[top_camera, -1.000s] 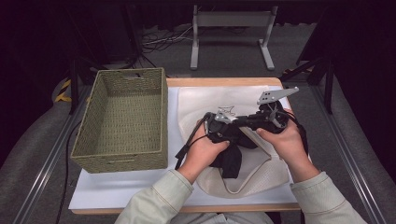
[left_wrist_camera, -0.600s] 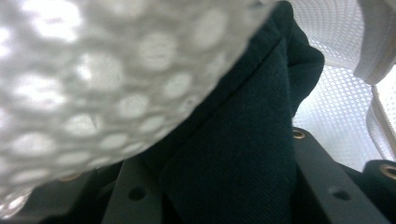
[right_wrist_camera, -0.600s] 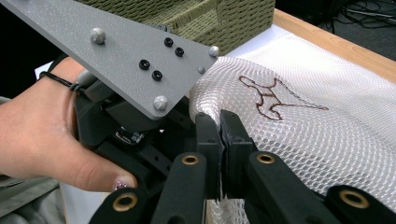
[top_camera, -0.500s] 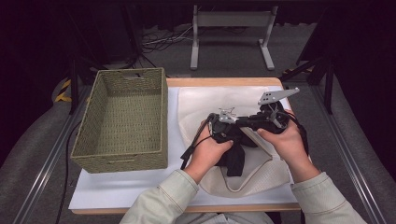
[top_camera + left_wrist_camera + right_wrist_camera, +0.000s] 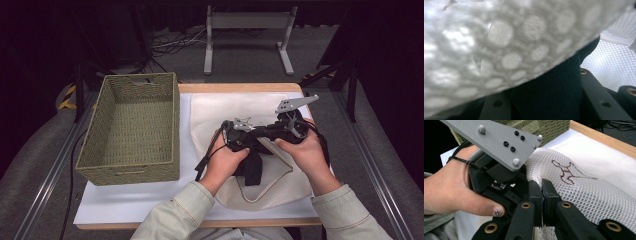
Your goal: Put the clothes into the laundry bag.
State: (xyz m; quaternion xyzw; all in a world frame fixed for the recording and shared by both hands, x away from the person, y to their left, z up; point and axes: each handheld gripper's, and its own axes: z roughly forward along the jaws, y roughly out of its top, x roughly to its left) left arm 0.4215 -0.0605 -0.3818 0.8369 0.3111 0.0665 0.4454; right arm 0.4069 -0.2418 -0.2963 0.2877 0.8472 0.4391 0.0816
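Little has changed since a second ago: beside the basket [image 5: 131, 130], my right gripper [image 5: 541, 195] still pinches the white mesh bag [image 5: 584, 187]; my left gripper [image 5: 235, 135] holds dark cloth [image 5: 549, 95].

The desk [image 5: 150, 205] was brightly lit from above against dark surroundings. In the left gripper view the mesh bag [image 5: 499, 50] was badly blurred; the right gripper view stayed sharp.
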